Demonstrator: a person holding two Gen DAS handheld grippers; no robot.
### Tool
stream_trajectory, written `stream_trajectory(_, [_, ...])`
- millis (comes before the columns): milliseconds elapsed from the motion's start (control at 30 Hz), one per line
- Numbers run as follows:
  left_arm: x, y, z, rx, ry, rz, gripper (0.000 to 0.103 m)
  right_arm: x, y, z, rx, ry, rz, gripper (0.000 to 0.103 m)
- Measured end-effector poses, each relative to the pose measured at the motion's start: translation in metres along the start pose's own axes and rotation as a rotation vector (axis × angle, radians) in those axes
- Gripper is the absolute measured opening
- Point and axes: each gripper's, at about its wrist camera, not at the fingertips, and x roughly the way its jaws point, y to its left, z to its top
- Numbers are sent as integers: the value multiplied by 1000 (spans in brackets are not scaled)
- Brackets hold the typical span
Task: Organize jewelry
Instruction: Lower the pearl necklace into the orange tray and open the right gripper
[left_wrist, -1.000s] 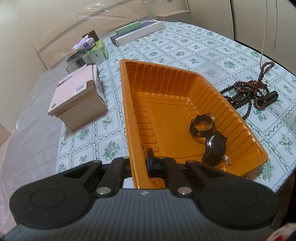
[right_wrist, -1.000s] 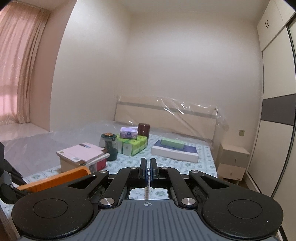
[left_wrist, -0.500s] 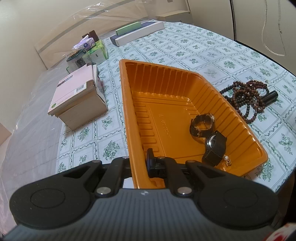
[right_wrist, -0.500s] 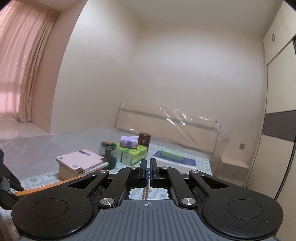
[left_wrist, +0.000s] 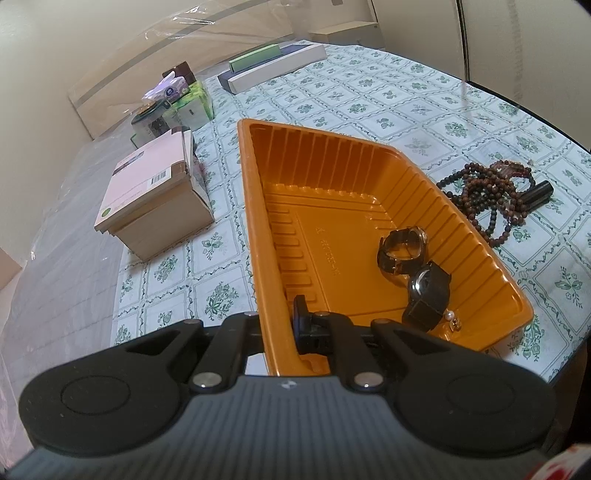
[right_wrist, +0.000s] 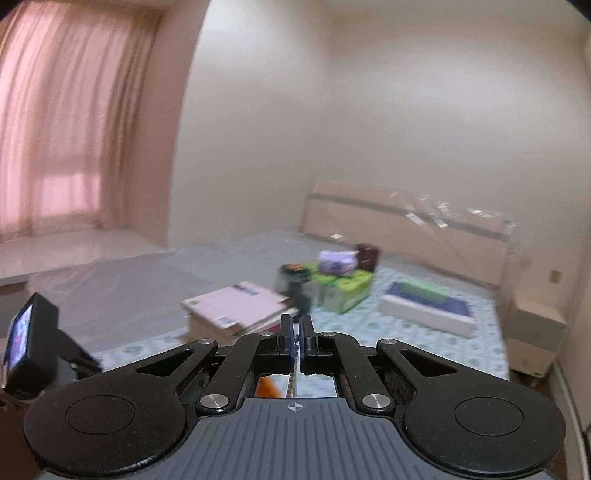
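Presently, from the left wrist view: one orange tray sits on the patterned tablecloth. Inside it lie two watches, one with a gold-toned case and one black, touching each other at the near right corner, with one small pearl earring just beside the black one. The left gripper is clamped on the tray's near wall, one finger inside and one outside. Outside the tray, to its right, one tangle of dark brown beads lies on the cloth with one black cylinder touching it. One pale beaded strand hangs in the air at the upper right, blurred. To the tray's left stands one stack of books; beyond it are tissue boxes and one flat white box.

From the right wrist view, which is blurred: the right gripper is pressed together on a thin bead strand, which hangs down below the fingers. A sliver of orange shows beneath. One black device with a lit screen sits at the left edge. The books, tissue boxes and white box lie ahead, nothing between.
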Motion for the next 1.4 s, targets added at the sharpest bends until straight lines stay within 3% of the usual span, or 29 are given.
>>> stream_trajectory(367, [-1, 0, -1, 5, -1, -2, 6, 84, 45, 2, 8, 114, 203, 3])
stream_trajectory(600, [-1, 0, -2, 6, -1, -5, 6, 122, 57, -24, -80, 193, 157, 3])
stream_trajectory(833, [0, 0, -2, 5, 0, -6, 6, 153, 45, -60, -53, 343, 155, 3])
stream_trajectory(1167, [1, 1, -4, 7, 3, -7, 6, 163, 31, -77, 14, 435, 158, 3])
stream_trajectory(1400, [0, 1, -3, 11, 5, -6, 6, 154, 22, -75, 75, 415, 161, 3])
